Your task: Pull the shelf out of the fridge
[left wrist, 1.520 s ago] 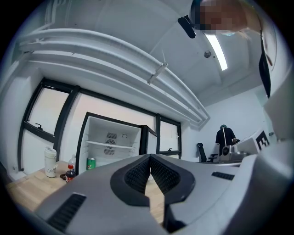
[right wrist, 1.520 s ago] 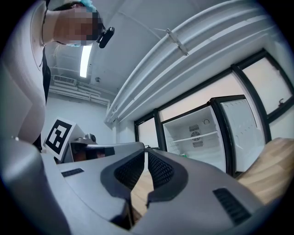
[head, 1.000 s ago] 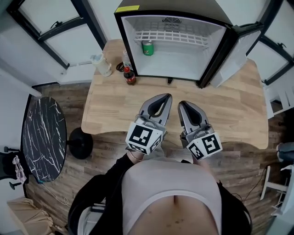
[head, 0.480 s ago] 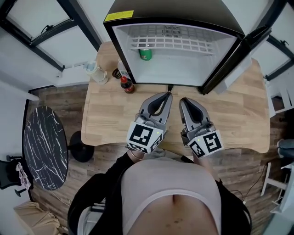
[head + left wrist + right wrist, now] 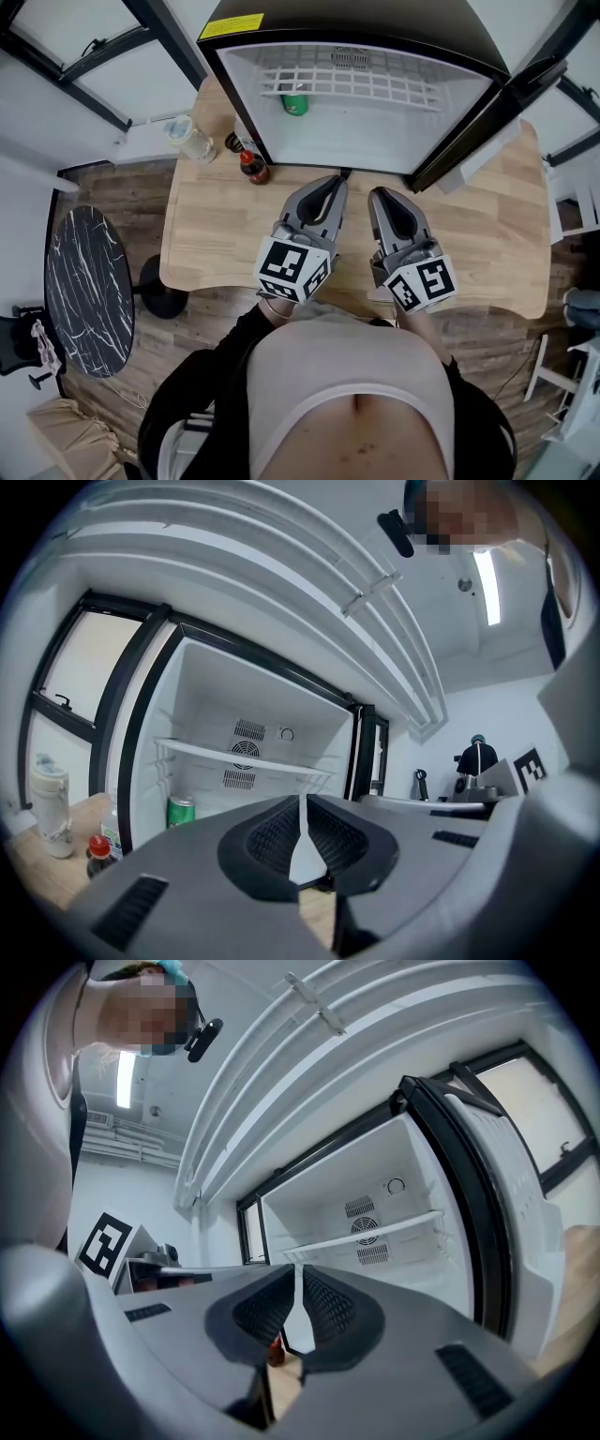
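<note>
A small black fridge (image 5: 281,21) stands open at the back of a wooden table (image 5: 216,225). Its white wire shelf (image 5: 349,86) spans the inside about halfway up, also seen as the shelf (image 5: 246,759) and the shelf (image 5: 367,1234) in the two gripper views. A green can (image 5: 294,103) stands on the fridge floor below it. My left gripper (image 5: 334,181) and right gripper (image 5: 379,194) hover side by side over the table just in front of the fridge opening. Both point level at it, jaws shut, nothing between them.
The fridge door (image 5: 487,122) hangs open to the right. Left of the fridge stand a red-capped dark bottle (image 5: 253,167) and a pale lidded cup (image 5: 188,139). A round black marble side table (image 5: 89,291) stands on the floor at left.
Both grippers have moved forward toward the open fridge, and the fridge looms larger in the head view. Jaws have stayed shut.
</note>
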